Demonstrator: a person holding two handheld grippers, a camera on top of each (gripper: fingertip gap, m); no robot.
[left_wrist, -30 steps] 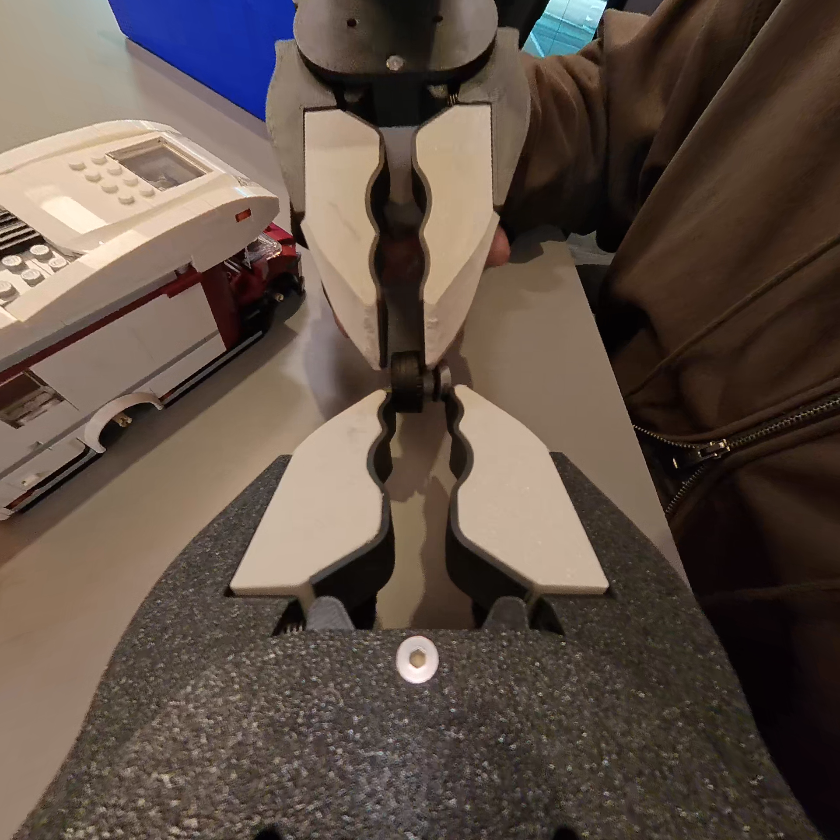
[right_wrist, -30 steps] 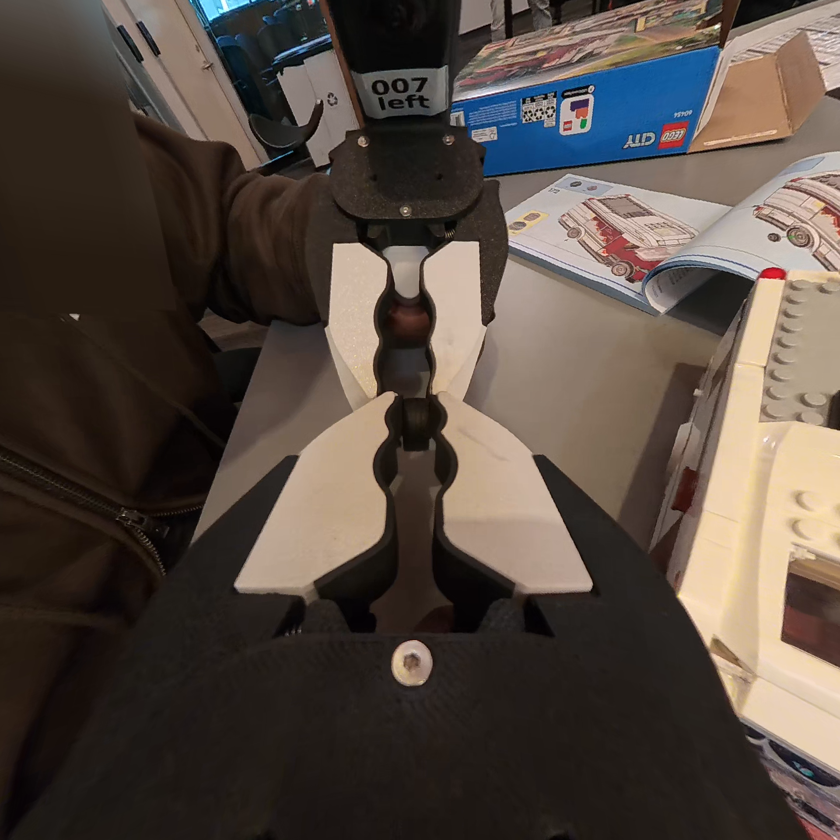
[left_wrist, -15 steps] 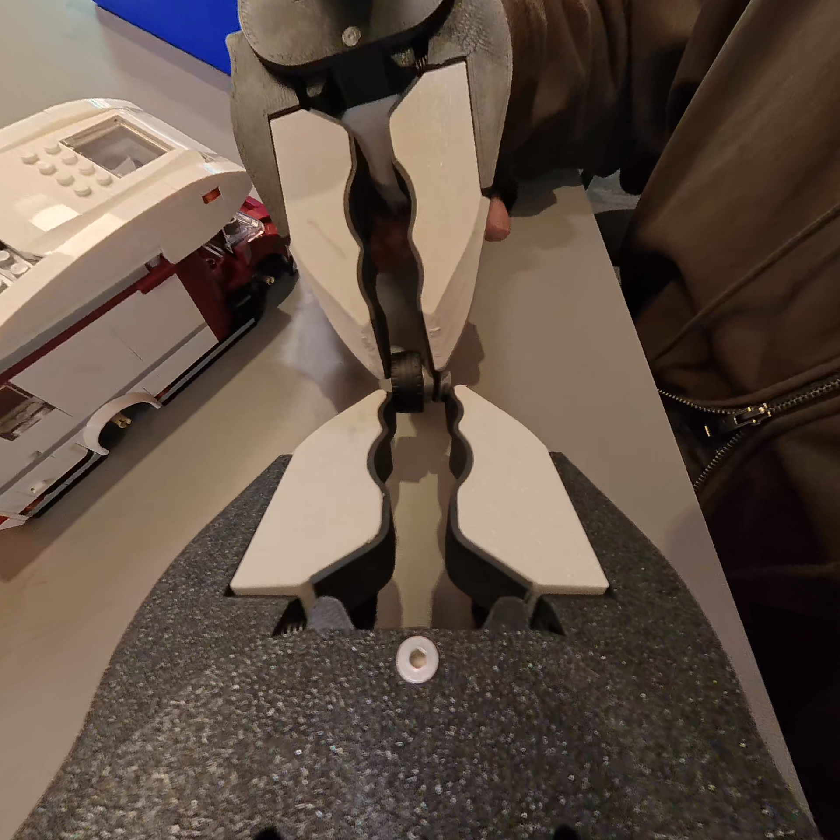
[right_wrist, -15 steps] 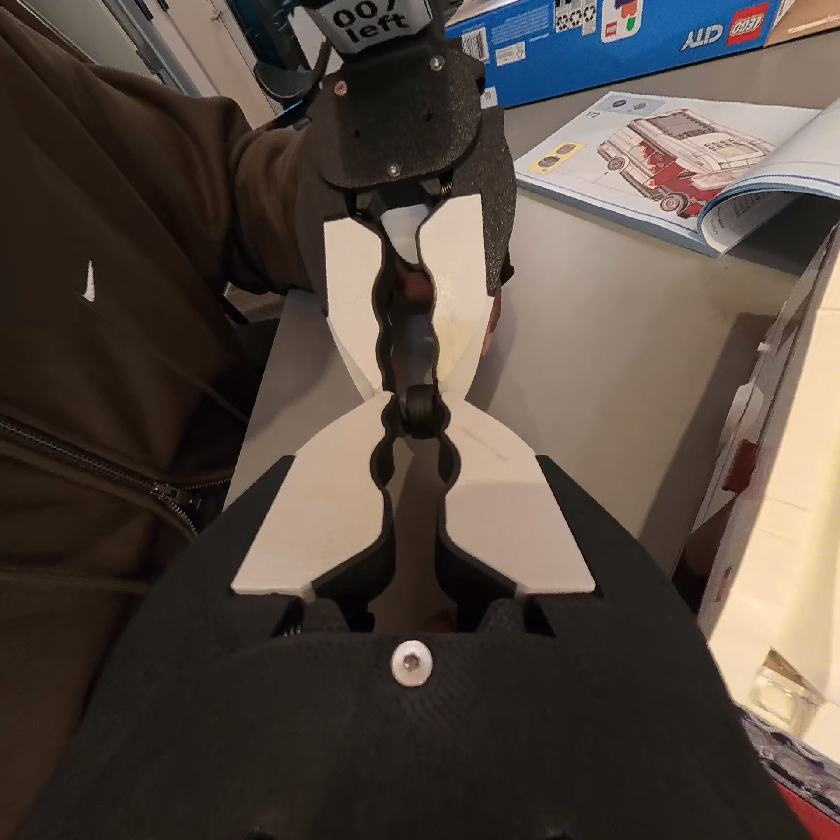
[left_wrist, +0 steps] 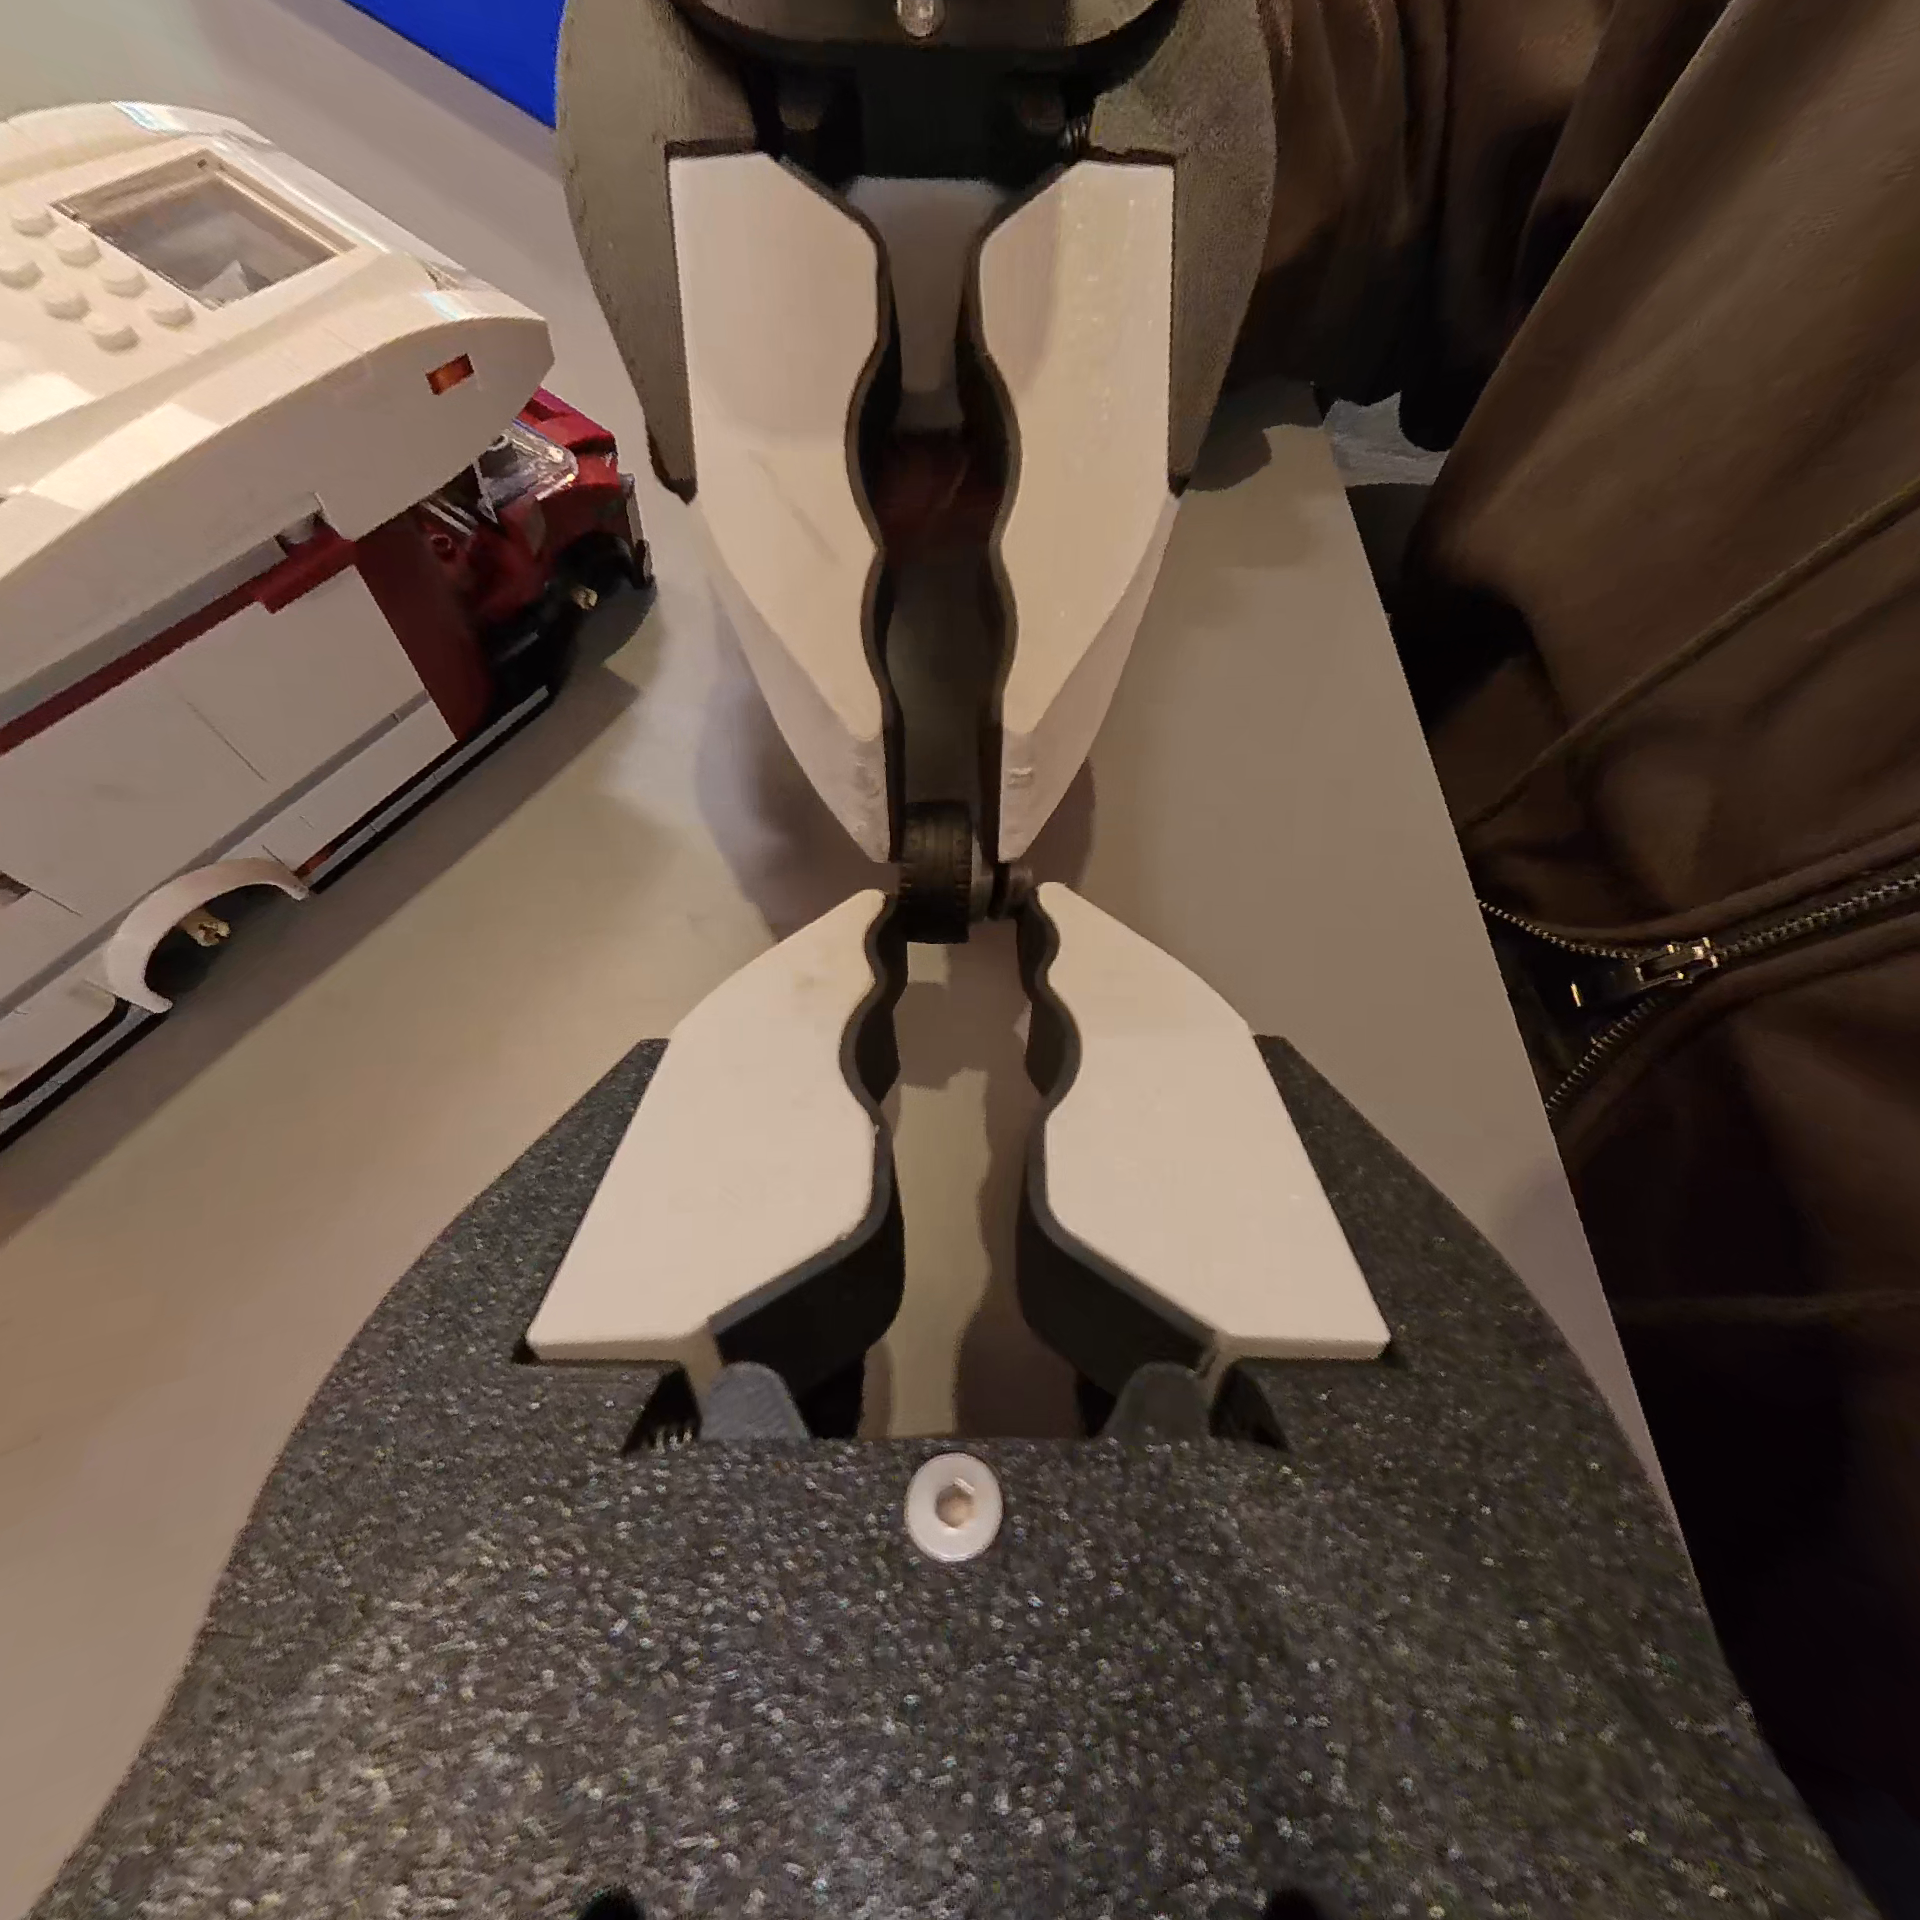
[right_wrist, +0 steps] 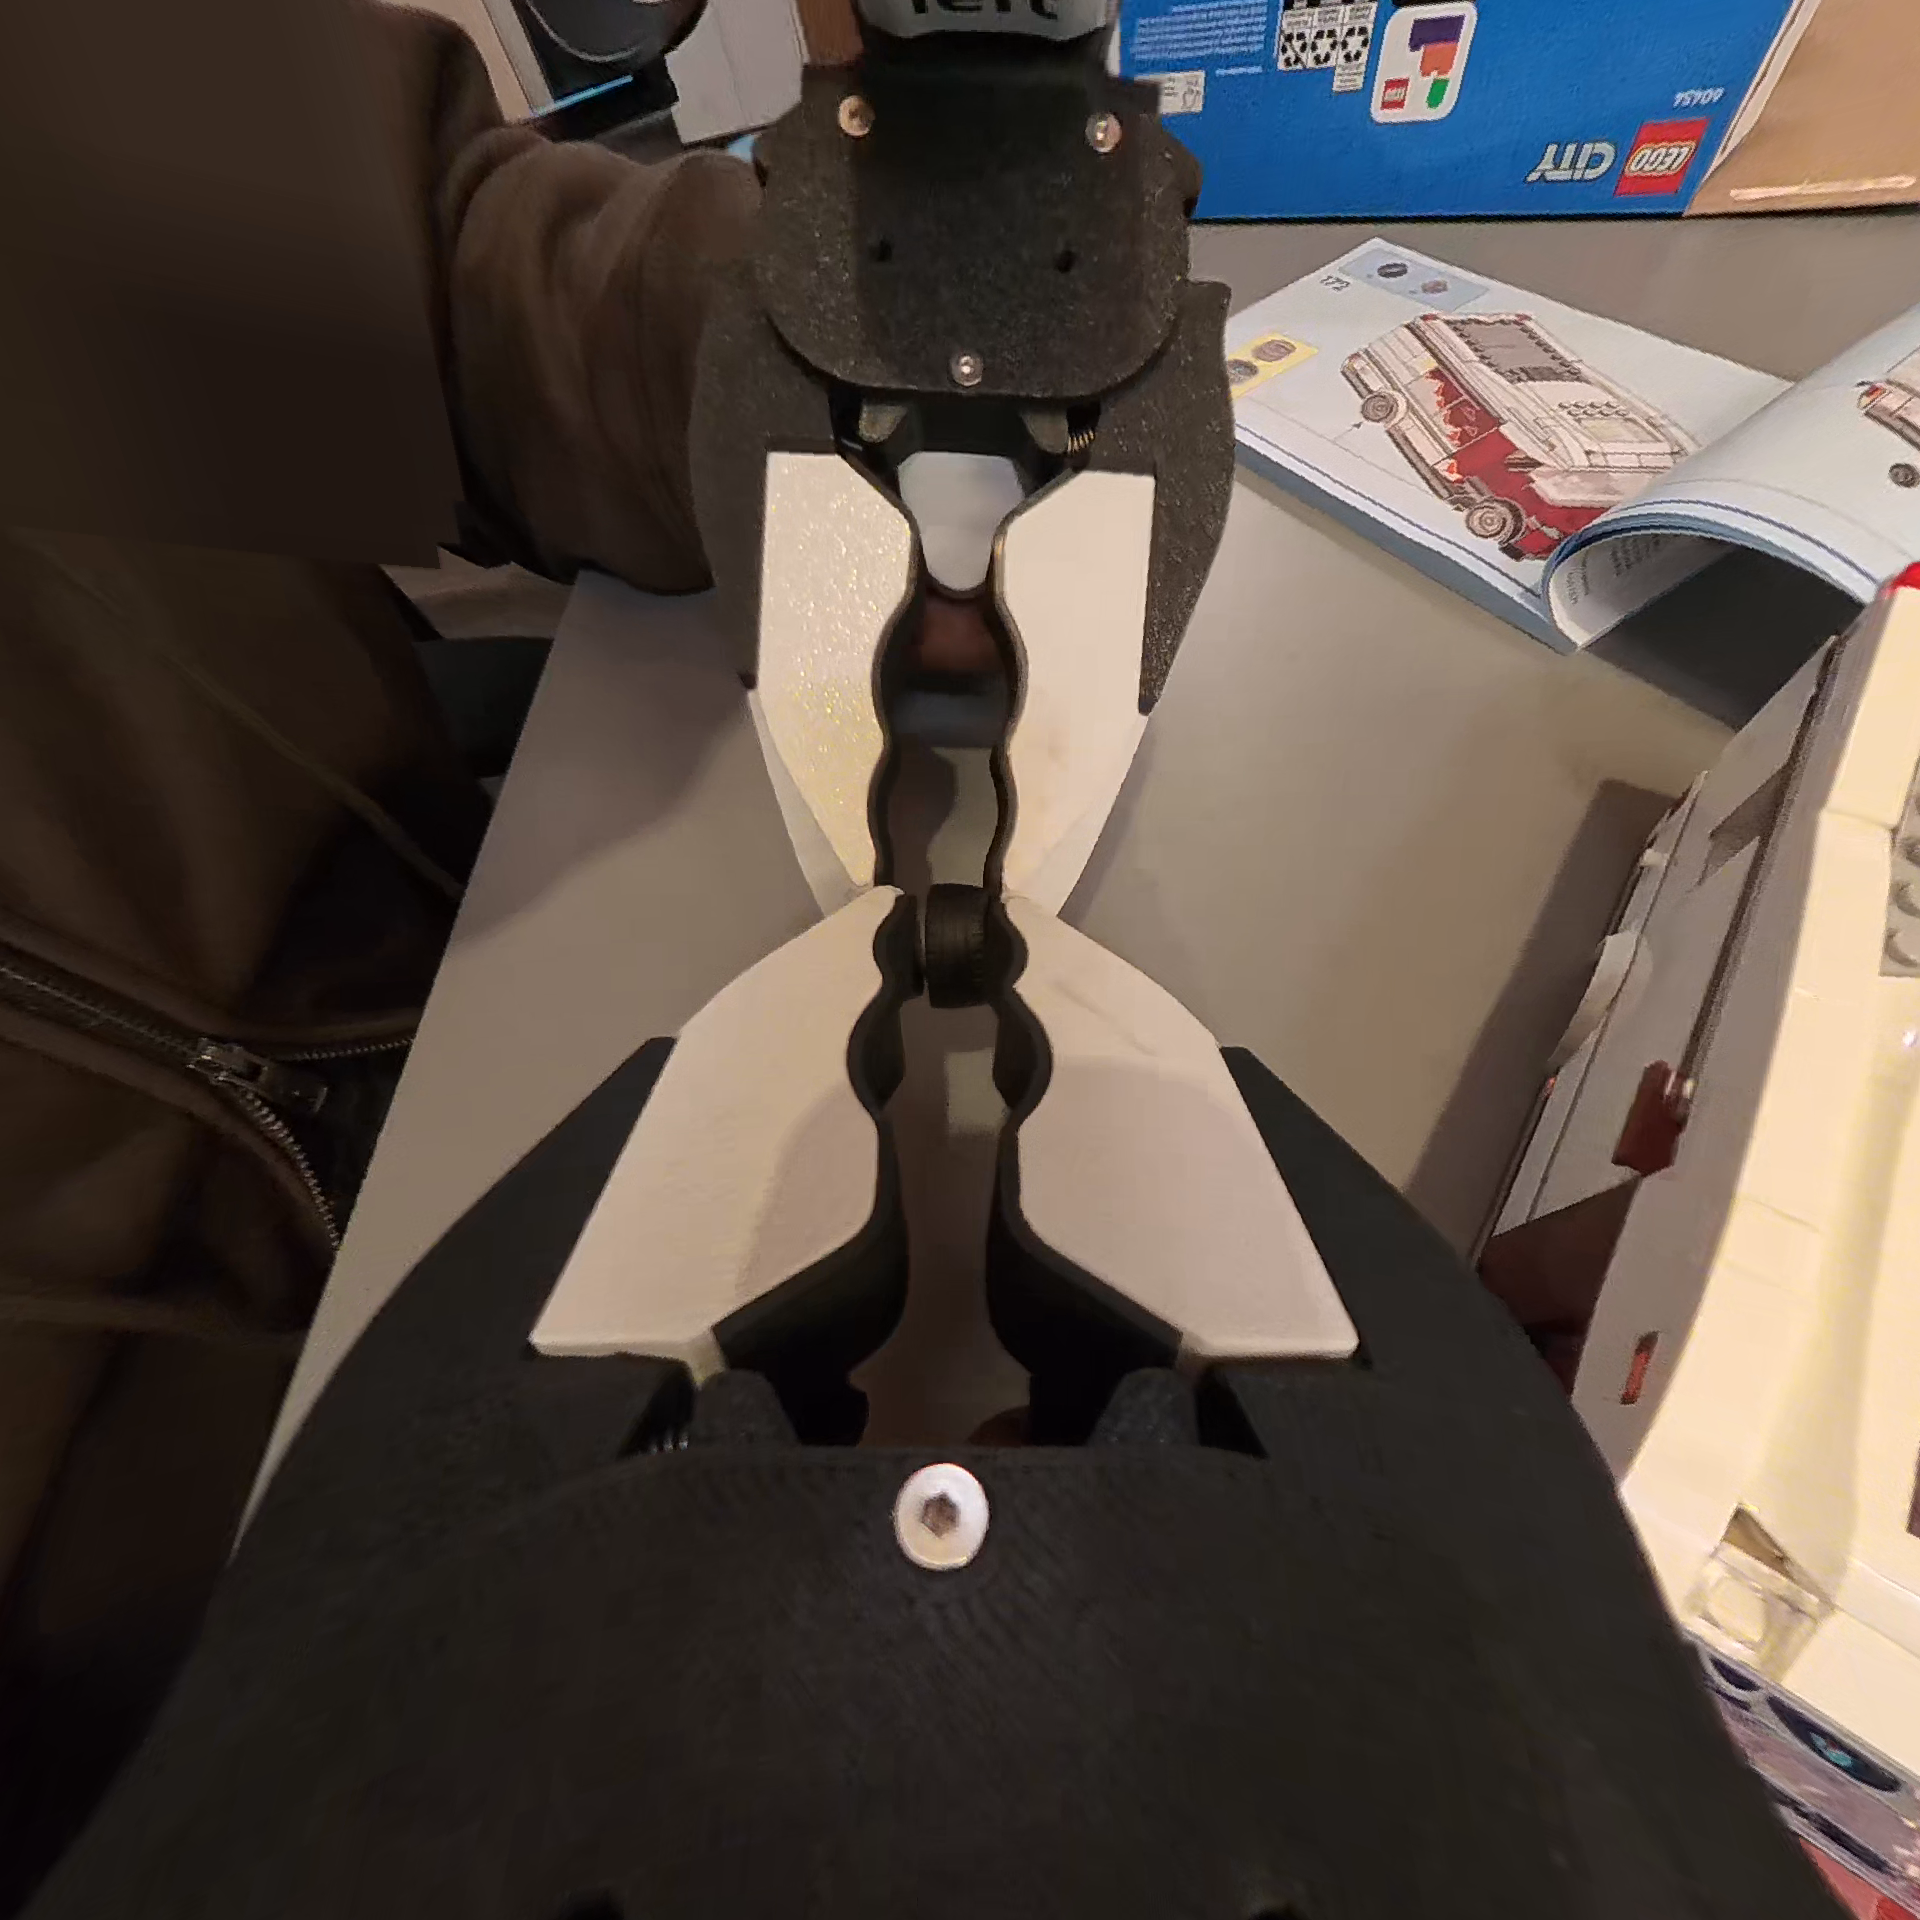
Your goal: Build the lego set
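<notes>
A small black wheel (left_wrist: 938, 878) with a short hub on one side sits where my two grippers meet tip to tip above the grey table (left_wrist: 416, 1039). In the left wrist view my left gripper (left_wrist: 954, 914) is shut on the wheel's near part, with the hub against its right fingertip (left_wrist: 1049, 914). The right gripper comes in from above and its fingertips (left_wrist: 868, 800) clamp the far part. In the right wrist view my right gripper (right_wrist: 951, 961) is shut on the same wheel (right_wrist: 964, 951), and the left gripper's fingertips (right_wrist: 862, 862) meet it from above.
A white and dark red brick-built camper van (left_wrist: 208, 540) stands left of the grippers; it also shows in the right wrist view (right_wrist: 1766, 1195). An open instruction booklet (right_wrist: 1507, 447) and a blue box (right_wrist: 1455, 114) lie behind. A person's brown jacket (left_wrist: 1683, 727) is beside the table edge. My two grippers' fingertips are within a few centimetres of each other.
Both grippers stayed clamped tip to tip on the wheel while moving together. The facing gripper tilted and then straightened, and it now looms larger in each view. The grasp did not shift.
</notes>
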